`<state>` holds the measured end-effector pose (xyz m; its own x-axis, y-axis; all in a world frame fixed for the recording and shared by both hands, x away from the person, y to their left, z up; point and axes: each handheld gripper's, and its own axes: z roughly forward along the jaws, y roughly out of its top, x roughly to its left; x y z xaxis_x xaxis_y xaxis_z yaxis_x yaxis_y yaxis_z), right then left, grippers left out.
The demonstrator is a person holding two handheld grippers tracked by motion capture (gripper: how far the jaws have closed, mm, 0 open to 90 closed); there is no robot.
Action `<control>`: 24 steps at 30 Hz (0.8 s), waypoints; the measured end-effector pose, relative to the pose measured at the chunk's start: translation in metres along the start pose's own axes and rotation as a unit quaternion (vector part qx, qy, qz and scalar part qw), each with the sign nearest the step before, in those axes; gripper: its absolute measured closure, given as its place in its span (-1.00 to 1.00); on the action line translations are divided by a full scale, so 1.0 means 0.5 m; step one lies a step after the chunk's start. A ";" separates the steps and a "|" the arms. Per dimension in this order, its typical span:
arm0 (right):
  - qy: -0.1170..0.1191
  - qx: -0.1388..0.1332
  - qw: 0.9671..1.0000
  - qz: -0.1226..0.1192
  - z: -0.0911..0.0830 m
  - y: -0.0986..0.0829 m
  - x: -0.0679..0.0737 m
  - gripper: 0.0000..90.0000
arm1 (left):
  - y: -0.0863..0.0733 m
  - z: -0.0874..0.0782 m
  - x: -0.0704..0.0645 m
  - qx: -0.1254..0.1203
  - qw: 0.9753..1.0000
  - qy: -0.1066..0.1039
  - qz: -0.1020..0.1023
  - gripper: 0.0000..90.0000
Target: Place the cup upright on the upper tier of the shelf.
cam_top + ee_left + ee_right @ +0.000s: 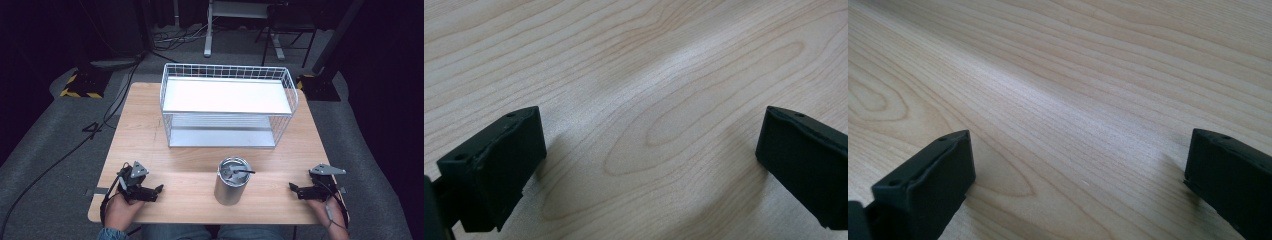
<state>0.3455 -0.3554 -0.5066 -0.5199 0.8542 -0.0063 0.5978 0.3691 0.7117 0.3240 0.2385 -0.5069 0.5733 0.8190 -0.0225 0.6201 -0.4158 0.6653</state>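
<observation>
— Where are the grippers?

— Both low at the near edge of the table [145, 135]. The left gripper [159, 189] rests by the left corner, jaws spread wide with bare wood between them. The right gripper [292, 187] is opposite, by the right corner, and just as wide. Neither holds anything. The gripper views agree: on each, two black jaws stand far apart over plain wood grain.

— And the thing they're after?

— I'd take it to be the cup [232, 181], a steel one standing upright about midway between the two grippers, well apart from each. Its mouth is open, and something dark sticks out at the rim. I can't tell what it is from here, maybe a handle.

— Anything beyond that?

— A white wire rack [227, 104] with two shelves stands farther back, behind the cup. Both shelves look bare.

— So what stage is this?

— The very start, I'd say. Nothing gripped, nothing reached for, both hands parked.

— What comes next?

— My guess is that one gripper swings inward to the cup and straddles its wall or rim. The jaws are wide enough already. The cup is round and smooth, so the grip should be square and firm before any lift towards the rack, or it may slip or tip.
</observation>
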 end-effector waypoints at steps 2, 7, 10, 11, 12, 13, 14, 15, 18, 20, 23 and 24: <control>0.000 0.000 1.000 0.000 0.000 0.000 0.000 -1.00 | 0.000 0.000 0.000 0.000 1.000 0.000 0.000 -1.00; 0.001 0.000 1.000 0.001 0.001 0.001 0.001 -1.00 | 0.000 0.000 0.000 0.000 1.000 0.000 0.000 -1.00; 0.001 0.000 1.000 0.001 0.001 0.001 0.001 -1.00 | 0.000 0.000 0.000 0.000 1.000 0.000 -0.001 -1.00; 0.001 0.000 1.000 0.001 0.001 0.001 0.001 -1.00 | 0.000 0.000 0.000 0.000 1.000 0.000 0.000 -1.00; 0.001 0.000 1.000 0.001 0.001 0.001 0.001 -1.00 | 0.000 0.000 0.000 0.000 1.000 0.000 0.000 -1.00; 0.001 0.000 1.000 0.001 0.001 0.001 0.001 -1.00 | 0.000 0.000 0.000 0.000 1.000 0.000 0.000 -1.00; 0.001 0.000 1.000 0.001 0.001 0.001 0.001 -1.00 | 0.000 0.000 0.000 0.000 1.000 0.000 0.000 -1.00; 0.001 0.000 1.000 0.001 0.001 0.001 0.001 -1.00 | 0.000 0.000 0.000 0.000 1.000 0.000 0.000 -1.00; 0.001 0.000 1.000 0.001 0.001 0.001 0.001 -1.00 | 0.000 0.000 0.000 0.000 1.000 0.000 0.000 -1.00; 0.001 0.000 1.000 0.001 0.000 0.001 0.001 -0.99 | 0.000 0.000 0.000 0.000 1.000 -0.001 -0.001 -1.00; 0.002 -0.011 1.000 -0.006 -0.003 -0.001 0.003 -0.92 | 0.000 0.000 0.000 0.000 1.000 -0.001 -0.001 -1.00; 0.003 -0.016 1.000 -0.005 -0.005 -0.001 0.003 -0.92 | 0.000 0.000 0.000 0.001 1.000 -0.001 -0.001 -1.00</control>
<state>0.3432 -0.3551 -0.5052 -0.5289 0.8486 -0.0087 0.5731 0.3647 0.7338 0.3240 0.2384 -0.5068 0.5729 0.8192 -0.0250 0.6222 -0.4149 0.6639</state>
